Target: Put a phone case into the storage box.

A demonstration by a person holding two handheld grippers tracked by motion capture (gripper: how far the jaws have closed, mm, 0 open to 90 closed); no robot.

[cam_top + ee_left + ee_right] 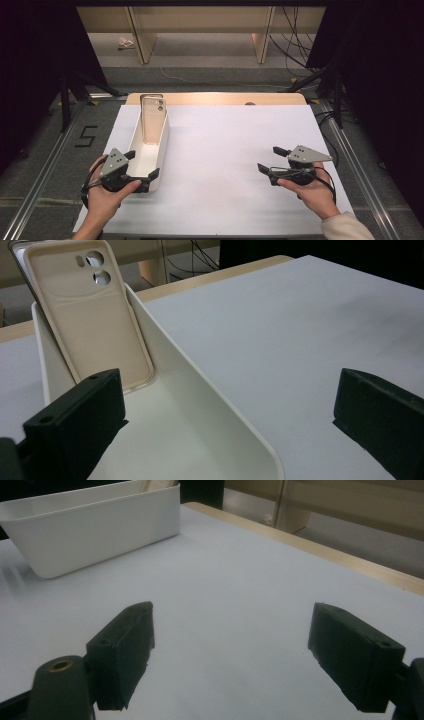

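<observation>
Straddling the near end wall of the white bin (pixel 161 150) at nine o'clock, the left gripper (pixel 142 165) has jaws wide; the phone case (pixel 153 120) leans inside its far end. The right gripper (pixel 272 158), jaws wide and empty, hovers at three o'clock; likely next: closing on that wall

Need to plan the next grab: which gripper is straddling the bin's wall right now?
The left gripper: its open jaws stand either side of the white bin's near right wall. The right gripper is open over bare table, well apart.

A grey carpeted floor (pixel 215 75) surrounds the white-covered wooden worktop (pixel 240 150); pale wooden shelving (pixel 200 25) stands behind, black curtains (pixel 30 60) flank both sides, and cables (pixel 295 45) trail.
</observation>
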